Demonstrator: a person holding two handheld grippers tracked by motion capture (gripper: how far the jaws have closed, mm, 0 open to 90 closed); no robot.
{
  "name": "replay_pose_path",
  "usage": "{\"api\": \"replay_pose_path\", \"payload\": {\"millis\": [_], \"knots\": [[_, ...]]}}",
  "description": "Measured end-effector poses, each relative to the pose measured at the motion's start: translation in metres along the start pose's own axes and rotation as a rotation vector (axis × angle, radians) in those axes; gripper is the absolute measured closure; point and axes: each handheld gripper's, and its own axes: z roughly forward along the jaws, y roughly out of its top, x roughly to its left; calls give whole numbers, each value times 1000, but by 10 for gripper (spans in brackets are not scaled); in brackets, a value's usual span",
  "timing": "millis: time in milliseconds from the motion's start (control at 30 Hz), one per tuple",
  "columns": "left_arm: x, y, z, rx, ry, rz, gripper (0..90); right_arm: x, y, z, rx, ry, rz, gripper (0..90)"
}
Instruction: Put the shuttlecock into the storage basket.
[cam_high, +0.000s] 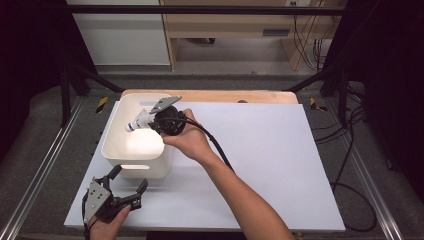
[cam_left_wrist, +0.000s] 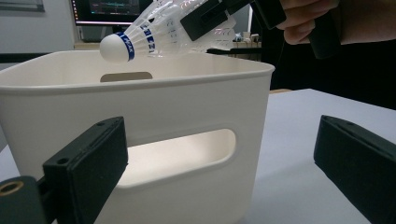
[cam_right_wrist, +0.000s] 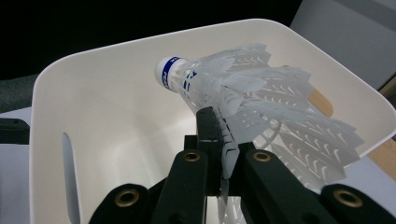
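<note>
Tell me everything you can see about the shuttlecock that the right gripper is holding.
The shuttlecock is white, with a rounded cork-like head ringed by a blue band and a skirt of white feathers. The right gripper pinches the skirt's edge between its black fingers, shut on it. It hangs in the air over the open white bin, head pointing away from the hand and tilted slightly down, touching nothing but the fingers. The feathers look whole, a little bent at the pinch.
</note>
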Motion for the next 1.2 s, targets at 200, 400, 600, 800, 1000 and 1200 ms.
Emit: {"api": "replay_pose_path", "payload": {"millis": [200,400,600,800,1000,1200], "knots": [[0,0,0,0,0,0,31,0,-1,3,7,0,1,894],[0,0,0,1,0,1,30,-1,-2,5,13,2,0,894],[0,0,0,2,-1,2,31,-1,-3,7,15,2,-6,894],[0,0,0,2,-1,2,31,-2,-4,9,20,3,-5,894],[0,0,0,3,-2,2,31,-2,-4,11,24,1,-1,894],[0,0,0,3,-1,2,31,-4,-4,14,32,3,-3,894]]}}
